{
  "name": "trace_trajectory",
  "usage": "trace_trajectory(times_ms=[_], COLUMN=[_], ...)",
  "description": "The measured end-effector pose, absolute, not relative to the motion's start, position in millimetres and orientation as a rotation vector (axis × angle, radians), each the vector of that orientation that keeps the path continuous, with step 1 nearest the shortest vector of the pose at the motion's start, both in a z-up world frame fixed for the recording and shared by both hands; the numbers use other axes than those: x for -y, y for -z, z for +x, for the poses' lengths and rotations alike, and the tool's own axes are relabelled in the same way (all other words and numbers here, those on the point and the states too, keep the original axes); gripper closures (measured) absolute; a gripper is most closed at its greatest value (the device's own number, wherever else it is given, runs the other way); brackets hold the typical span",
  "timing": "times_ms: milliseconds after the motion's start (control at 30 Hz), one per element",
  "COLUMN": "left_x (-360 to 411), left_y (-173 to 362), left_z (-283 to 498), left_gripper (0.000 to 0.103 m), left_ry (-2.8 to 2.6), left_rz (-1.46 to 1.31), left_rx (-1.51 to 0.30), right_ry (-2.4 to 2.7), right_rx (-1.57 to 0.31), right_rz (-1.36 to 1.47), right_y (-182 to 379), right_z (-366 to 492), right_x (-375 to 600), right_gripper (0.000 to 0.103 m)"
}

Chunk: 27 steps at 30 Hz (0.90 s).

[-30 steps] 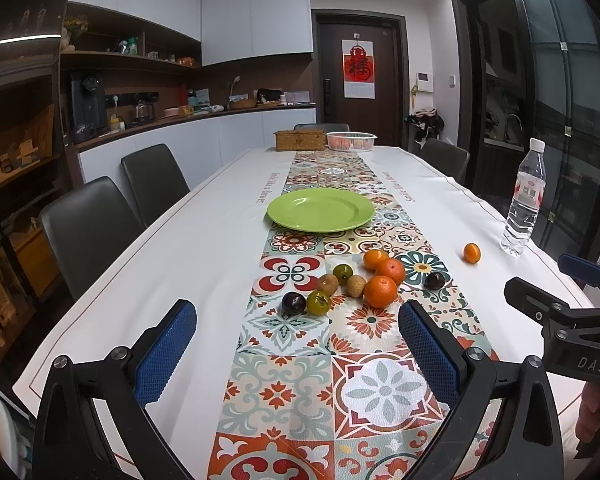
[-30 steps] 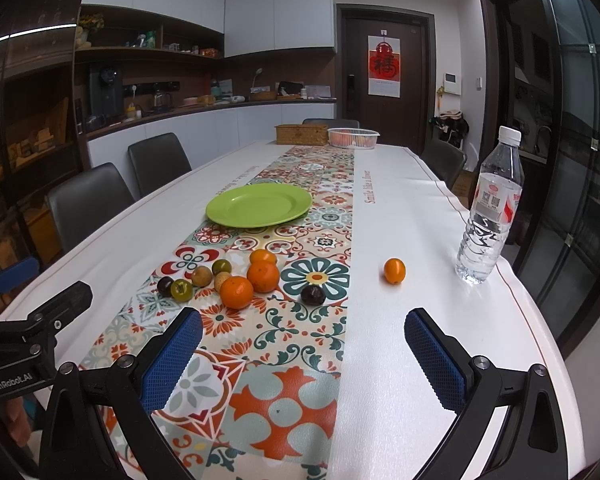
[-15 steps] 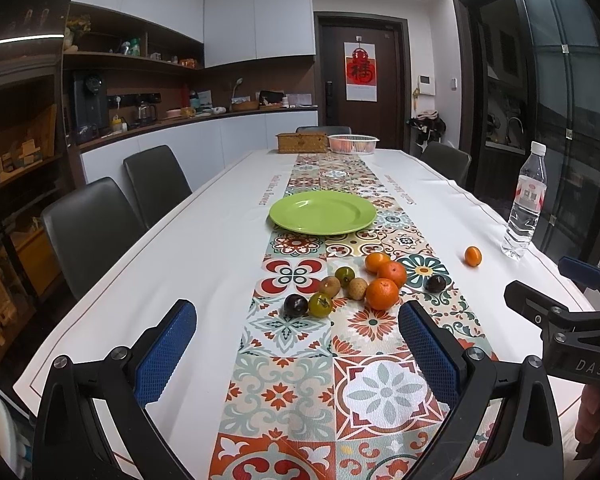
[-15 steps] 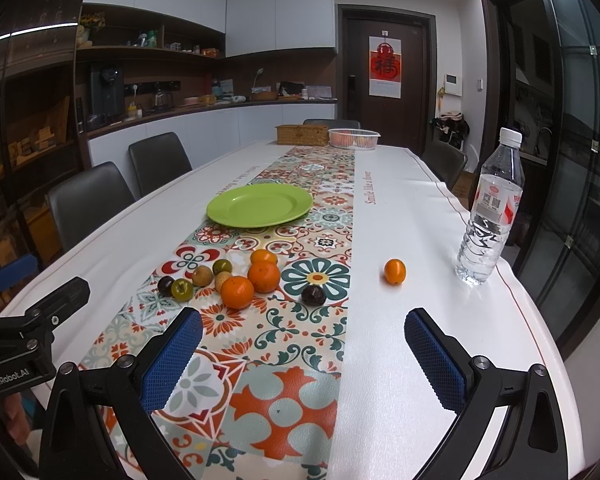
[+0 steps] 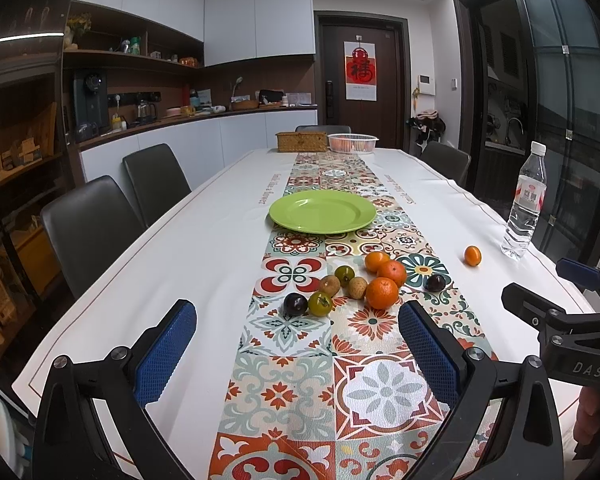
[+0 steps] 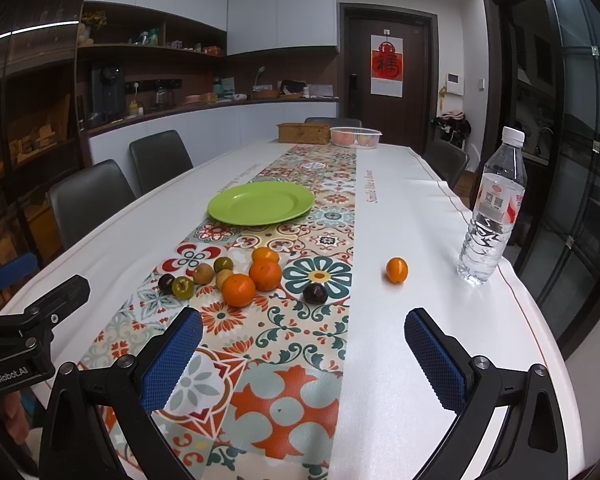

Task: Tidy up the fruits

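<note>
Since a second ago nothing has shifted: both the left gripper (image 5: 296, 354) and right gripper (image 6: 302, 354) hover wide open and empty (task unstarted), fruits (image 5: 381, 292) clustered on the bench (image 5: 204, 248) short of the green plate (image 5: 323, 212).

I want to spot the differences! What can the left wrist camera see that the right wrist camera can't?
Only the left wrist view shows the left tongs from behind, with the right tongs at its right edge. Only the right wrist view shows the right tongs from behind, with the left tongs at its left edge. Both show the green plate, the fruit pile, the lone orange and the water bottle.
</note>
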<state>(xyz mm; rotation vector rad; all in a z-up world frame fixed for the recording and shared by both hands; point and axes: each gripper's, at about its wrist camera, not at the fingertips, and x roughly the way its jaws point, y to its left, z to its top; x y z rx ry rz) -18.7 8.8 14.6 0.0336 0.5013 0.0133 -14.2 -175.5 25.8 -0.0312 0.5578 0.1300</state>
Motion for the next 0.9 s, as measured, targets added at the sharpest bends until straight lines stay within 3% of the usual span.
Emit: trace_trajectory(times_ms=[533, 900], left_x=[-20, -40], left_y=[-6, 11], left_z=[-3, 29], left_gripper=[0.001, 0.016], left_ry=[0.009, 0.021], left_rz=[0.044, 0.062], left_rx=[-0.51, -0.557], right_ry=[-0.186, -0.244], right_rx=[-0.59, -0.605], right_rz=[-0.064, -0.123], right_y=[-11, 1], right_z=[6, 36], right_x=[158, 124], right_gripper=[0.001, 0.001])
